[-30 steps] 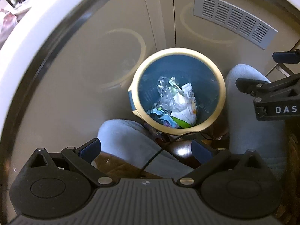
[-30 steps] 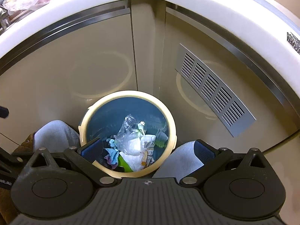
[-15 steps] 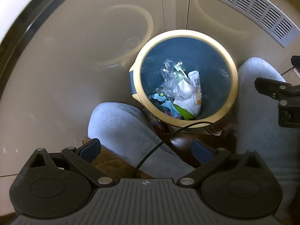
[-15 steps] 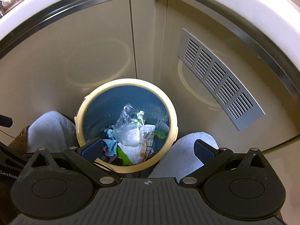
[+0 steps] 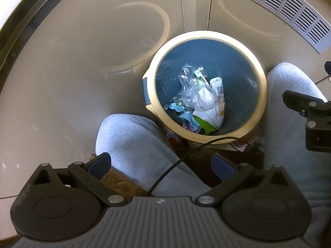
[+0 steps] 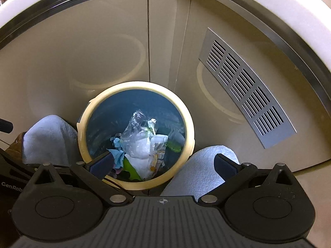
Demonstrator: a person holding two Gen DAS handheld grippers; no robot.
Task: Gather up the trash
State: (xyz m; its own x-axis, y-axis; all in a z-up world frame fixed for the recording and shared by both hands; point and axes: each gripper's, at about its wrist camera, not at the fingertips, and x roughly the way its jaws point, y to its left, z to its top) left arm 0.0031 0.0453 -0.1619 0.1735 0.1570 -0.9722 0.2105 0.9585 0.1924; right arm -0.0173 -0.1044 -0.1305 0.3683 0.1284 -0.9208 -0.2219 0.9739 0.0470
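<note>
Bin: your blue bin with the cream rim (image 5: pixel 261 111) sits on the floor in the corner of the beige cabinet fronts (image 5: pixel 86 66), between your two knees in pale blue trousers (image 5: pixel 134 144); upright, open top, no lid seen.
Trash: a pile already lies at the bottom of the bin (image 6: pixel 142 146) – crumpled clear plastic wrap (image 5: pixel 189 86), white paper or packet (image 5: pixel 206 105), green and light blue scraps. It only fills the lower part; plenty of room above.
Left gripper (image 5: pixel 161 164): your fingers are spread wide, nothing between the blue pads (image 5: pixel 99 163). It hangs over your lap, just short of the bin rim (a black cable (image 5: pixel 186 157) crosses in front of it).
Right gripper (image 6: pixel 163 164): also spread wide and carrying nothing; it hangs over the near edge of the bin, left pad (image 6: pixel 102 163) overlapping the rim in view.
Done: judging from the pile, at least several pieces are in the bin.
Left: can't tell. No loose trash shows on the floor or your lap in either view, and only a sliver of the white countertop (image 6: pixel 289 6) is visible at the frame edge. If more pieces exist, they're out of view.
Progress guess: between drops or at the end; both hands free for the next pick.
Vent: grey slatted grille (image 6: pixel 246 91) on the right-hand panel, well apart from the bin, not involved.
</note>
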